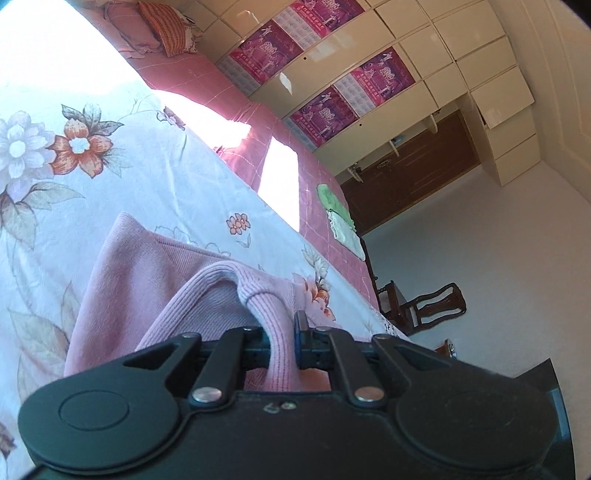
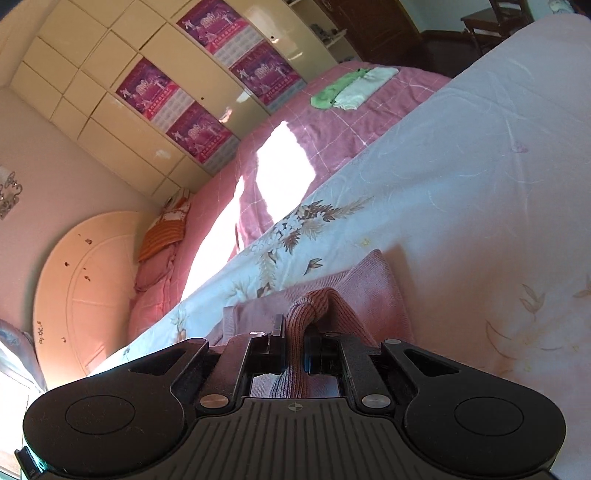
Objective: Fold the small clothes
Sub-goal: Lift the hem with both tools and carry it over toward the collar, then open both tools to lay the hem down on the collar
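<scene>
A pink ribbed knit garment (image 1: 147, 266) lies on a white floral sheet (image 1: 110, 166) spread over the bed. In the left wrist view my left gripper (image 1: 280, 325) is shut on a bunched ribbed edge of it, and the cloth fills the gap between the jaws. Through the right wrist camera the same pink garment (image 2: 373, 280) lies flat on the floral sheet (image 2: 480, 184). My right gripper (image 2: 293, 325) is shut on another ribbed fold that rises between its fingers. Both grippers sit low, close over the bed.
Small green and white clothes (image 2: 347, 90) lie on the pink checked bedcover (image 2: 314, 140) beyond the sheet. Pillows (image 1: 147, 29) rest by a round headboard (image 2: 85, 277). A cream wardrobe with purple posters (image 1: 369, 48) lines the far side. A wooden chair (image 1: 424, 306) stands past the bed's foot.
</scene>
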`<state>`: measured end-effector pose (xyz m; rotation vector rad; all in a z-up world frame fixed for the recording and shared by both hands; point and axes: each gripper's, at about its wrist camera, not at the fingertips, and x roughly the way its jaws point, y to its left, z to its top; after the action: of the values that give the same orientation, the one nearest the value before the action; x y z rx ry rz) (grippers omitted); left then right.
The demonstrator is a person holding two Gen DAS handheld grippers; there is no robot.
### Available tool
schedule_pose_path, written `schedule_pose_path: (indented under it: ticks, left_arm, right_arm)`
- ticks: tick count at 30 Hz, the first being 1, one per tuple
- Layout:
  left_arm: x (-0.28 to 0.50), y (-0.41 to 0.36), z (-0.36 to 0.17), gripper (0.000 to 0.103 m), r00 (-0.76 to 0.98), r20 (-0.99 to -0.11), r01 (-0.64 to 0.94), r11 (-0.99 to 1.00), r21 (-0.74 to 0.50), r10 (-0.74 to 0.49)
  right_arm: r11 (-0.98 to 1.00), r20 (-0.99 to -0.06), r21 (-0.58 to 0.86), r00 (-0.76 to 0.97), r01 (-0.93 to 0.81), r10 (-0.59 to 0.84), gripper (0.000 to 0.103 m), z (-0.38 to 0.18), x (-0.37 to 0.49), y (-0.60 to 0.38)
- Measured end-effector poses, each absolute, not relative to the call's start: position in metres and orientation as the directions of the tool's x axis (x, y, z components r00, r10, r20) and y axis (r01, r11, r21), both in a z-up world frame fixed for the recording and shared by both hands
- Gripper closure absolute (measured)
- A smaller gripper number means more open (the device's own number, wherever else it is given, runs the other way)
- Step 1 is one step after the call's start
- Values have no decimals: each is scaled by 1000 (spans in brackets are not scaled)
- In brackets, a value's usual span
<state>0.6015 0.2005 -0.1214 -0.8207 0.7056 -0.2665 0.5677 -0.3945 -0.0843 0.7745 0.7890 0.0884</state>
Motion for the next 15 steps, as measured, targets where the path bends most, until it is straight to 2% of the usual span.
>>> schedule_pose_path:
  ticks: [1,3,5,7,10,11,12,13,15]
  left_arm:
    - [605,203,-124,80,753,-448,-30,655,-755,-483]
    - [609,208,-123,56,768,-421,-7,651,-759,-483]
    - [611,211,-121,46,782,-418,10,680,-733,-463]
    - [616,210,-119,44,774,-446,30,730,-683,-449]
    - [628,200,-116,47,734,-538,67,832,-550,-415]
    - [631,193,-115,48,720,-569,89,866,-492,-397]
    - [634,185,-113,51,708,-601,115,900,-421,-372]
    - [637,176,-111,51,698,-635,142,934,-329,-330]
    - [641,161,-113,54,683,-670,183,956,-231,-292]
  right_arm:
    - [736,-609,647,715,198,343,92,-88,574,-395]
    - [762,-604,621,732,185,315,49,-88,579,-398]
    - [789,-568,595,774,153,278,35,-81,576,-401]
    - [802,-545,587,787,113,288,35,-78,574,-404]
    - [887,-596,458,762,61,256,35,-79,581,-391]
    - [907,-611,420,751,38,251,42,-81,583,-386]
    - [928,-634,372,733,7,248,52,-86,587,-377]
    - [945,-653,326,719,-16,238,54,-92,591,-368]
    - [975,-688,217,701,-47,187,56,-101,599,-352]
